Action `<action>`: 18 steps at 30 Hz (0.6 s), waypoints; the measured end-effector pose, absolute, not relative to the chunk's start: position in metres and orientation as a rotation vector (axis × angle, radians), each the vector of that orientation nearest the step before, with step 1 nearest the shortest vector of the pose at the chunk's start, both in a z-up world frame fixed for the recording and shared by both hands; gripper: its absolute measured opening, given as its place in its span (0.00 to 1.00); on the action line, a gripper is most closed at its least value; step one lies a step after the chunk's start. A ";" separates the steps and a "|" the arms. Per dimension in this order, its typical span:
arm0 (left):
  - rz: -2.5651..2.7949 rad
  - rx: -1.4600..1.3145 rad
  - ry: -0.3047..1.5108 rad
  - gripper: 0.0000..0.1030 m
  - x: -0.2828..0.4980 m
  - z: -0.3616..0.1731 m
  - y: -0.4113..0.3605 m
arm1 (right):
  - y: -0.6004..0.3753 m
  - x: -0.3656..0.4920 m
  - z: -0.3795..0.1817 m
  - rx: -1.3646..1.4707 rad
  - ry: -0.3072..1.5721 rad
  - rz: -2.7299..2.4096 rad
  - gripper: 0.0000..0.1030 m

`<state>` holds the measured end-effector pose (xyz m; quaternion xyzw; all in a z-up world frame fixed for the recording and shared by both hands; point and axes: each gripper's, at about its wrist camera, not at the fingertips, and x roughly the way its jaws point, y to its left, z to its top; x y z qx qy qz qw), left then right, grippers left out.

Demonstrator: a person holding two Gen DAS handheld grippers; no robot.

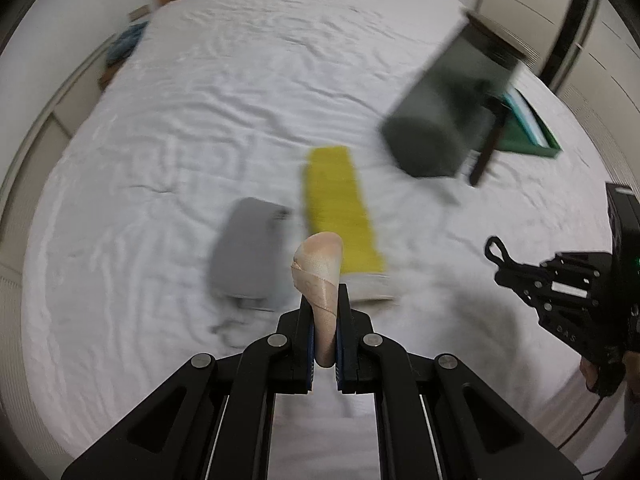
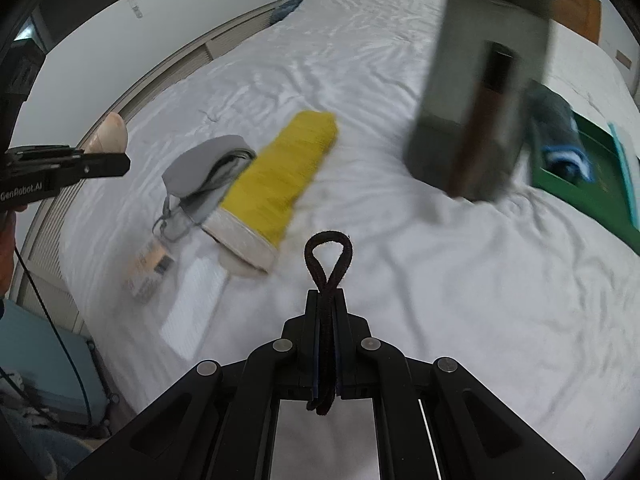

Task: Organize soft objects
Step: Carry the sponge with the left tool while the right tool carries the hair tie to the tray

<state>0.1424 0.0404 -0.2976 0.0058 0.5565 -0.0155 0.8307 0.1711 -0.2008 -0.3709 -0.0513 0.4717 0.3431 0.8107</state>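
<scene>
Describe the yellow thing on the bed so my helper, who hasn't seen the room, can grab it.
On the white bed, look near the middle, between the grey pouch and the dark green container. It is a long folded yellow cloth with a white end, the only bright yellow thing there.
</scene>
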 end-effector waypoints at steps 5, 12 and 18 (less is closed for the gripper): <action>-0.160 0.040 1.212 0.05 0.152 -0.300 -0.029 | -0.273 0.171 -0.362 -0.108 1.051 0.649 0.04; -0.364 0.052 1.220 0.05 0.185 -0.304 -0.133 | -0.376 0.193 -0.350 -0.117 1.085 0.479 0.04; -0.448 0.022 1.175 0.05 0.241 -0.301 -0.209 | -0.434 0.237 -0.330 -0.103 1.025 0.369 0.04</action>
